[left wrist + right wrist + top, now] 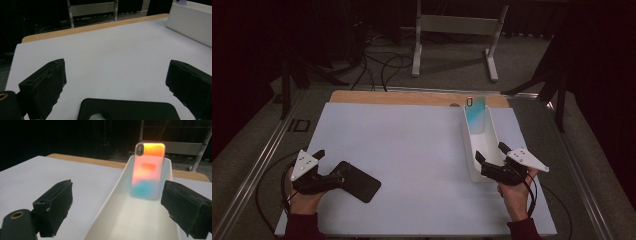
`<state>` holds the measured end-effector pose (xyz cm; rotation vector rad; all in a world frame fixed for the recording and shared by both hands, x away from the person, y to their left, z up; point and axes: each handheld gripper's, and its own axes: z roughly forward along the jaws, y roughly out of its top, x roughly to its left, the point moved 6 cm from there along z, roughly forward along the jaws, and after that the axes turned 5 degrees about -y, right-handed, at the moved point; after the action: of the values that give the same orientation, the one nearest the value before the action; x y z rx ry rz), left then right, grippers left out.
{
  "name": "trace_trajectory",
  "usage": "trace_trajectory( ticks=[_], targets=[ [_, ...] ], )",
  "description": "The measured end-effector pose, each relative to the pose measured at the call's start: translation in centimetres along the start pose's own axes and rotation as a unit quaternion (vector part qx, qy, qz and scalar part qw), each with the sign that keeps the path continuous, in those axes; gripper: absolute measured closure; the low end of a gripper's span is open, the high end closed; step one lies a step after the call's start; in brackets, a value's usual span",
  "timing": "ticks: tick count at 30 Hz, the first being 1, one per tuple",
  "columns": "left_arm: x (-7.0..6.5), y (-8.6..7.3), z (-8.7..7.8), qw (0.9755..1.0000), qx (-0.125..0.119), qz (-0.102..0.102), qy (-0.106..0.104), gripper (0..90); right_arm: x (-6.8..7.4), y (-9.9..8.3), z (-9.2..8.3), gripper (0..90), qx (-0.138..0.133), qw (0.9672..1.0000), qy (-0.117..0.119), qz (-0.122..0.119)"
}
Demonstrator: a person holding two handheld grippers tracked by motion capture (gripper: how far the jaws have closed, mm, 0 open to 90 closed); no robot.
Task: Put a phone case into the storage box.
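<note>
No writing is legible anywhere. At the left, the left gripper [331, 176] rests low on the white table [402, 150], jaws spread wide and empty, a flat matte black phone case [358, 181] between them. At the right, the right gripper [493, 156], jaws apart, straddles the near end of a long white tray [488, 131]; an iridescent phone case [148, 171] leans upright at its far end.
</note>
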<state>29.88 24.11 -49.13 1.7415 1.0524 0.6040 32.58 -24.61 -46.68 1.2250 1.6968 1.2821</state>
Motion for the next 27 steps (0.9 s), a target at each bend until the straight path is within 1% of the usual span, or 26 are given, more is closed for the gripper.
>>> trace_trajectory(
  ticks=[1, 2, 3, 5, 6, 7, 9, 11, 14, 16, 18, 20, 21, 23, 27],
  targets=[
    [0.1, 0.0, -0.1, 1.0000, 0.000, -0.001, 0.003, 5.7, 0.0, -0.2, -0.2, 10.1, 0.000, 1.0000, 0.000, -0.001],
    [0.4, -0.1, -0.2, 0.9999, 0.004, -0.003, 0.014, 7.1, 0.0, -0.4, -0.3, 10.1, 0.001, 1.0000, -0.002, -0.003],
    [0.5, -0.2, -0.2, 0.9998, 0.006, -0.005, 0.019, 11.1, 0.0, -0.6, -0.5, 10.2, 0.001, 1.0000, -0.002, -0.003],
    [0.7, -0.4, -0.5, 0.9997, 0.009, -0.007, 0.021, 18.2, 0.0, -0.7, -0.6, 10.1, 0.000, 1.0000, -0.002, 0.000],
    [0.8, -0.5, -0.6, 0.9997, 0.011, -0.007, 0.022, 22.2, 0.0, -0.8, -0.7, 10.2, -0.001, 1.0000, -0.002, 0.001],
    [0.9, -0.7, -0.7, 0.9995, 0.016, -0.007, 0.025, 28.7, 0.0, -0.8, -0.8, 10.2, -0.002, 1.0000, -0.002, 0.001],
    [1.0, -1.1, -0.9, 0.9995, 0.026, -0.008, 0.019, 40.9, 0.0, -0.8, -0.9, 10.2, -0.004, 1.0000, -0.001, 0.002],
    [1.1, -1.8, -0.8, 0.9987, 0.046, -0.008, 0.019, 53.6, 0.1, -0.8, -0.9, 10.2, -0.006, 1.0000, -0.001, -0.001],
    [1.3, -2.9, -0.7, 0.9974, 0.068, -0.008, 0.024, 65.9, 0.2, -0.7, -1.0, 10.2, -0.010, 0.9999, 0.000, -0.003],
    [1.5, -3.8, -0.6, 0.9961, 0.081, -0.015, 0.031, 71.6, 0.3, -0.7, -1.1, 10.2, -0.012, 0.9999, 0.001, -0.006],
    [1.8, -4.6, -0.7, 0.9949, 0.091, -0.026, 0.035, 79.3, 0.4, -0.7, -1.1, 10.2, -0.012, 0.9999, 0.001, -0.007],
    [2.0, -5.1, -1.1, 0.9945, 0.093, -0.033, 0.037, 86.1, 0.4, -0.7, -1.1, 10.2, -0.013, 0.9999, 0.002, -0.007],
    [2.0, -5.2, -1.2, 0.9943, 0.093, -0.034, 0.038, 89.1, 0.5, -0.6, -1.1, 10.3, -0.013, 0.9999, 0.002, -0.007],
    [2.0, -5.6, -1.2, 0.9936, 0.099, -0.036, 0.040, 89.8, 0.5, -0.6, -1.1, 10.3, -0.014, 0.9999, 0.002, -0.008],
    [2.2, -7.0, -0.6, 0.9896, 0.131, -0.034, 0.050, 90.0, 0.6, -0.5, -1.2, 10.3, -0.017, 0.9998, 0.004, -0.008]
  ],
)
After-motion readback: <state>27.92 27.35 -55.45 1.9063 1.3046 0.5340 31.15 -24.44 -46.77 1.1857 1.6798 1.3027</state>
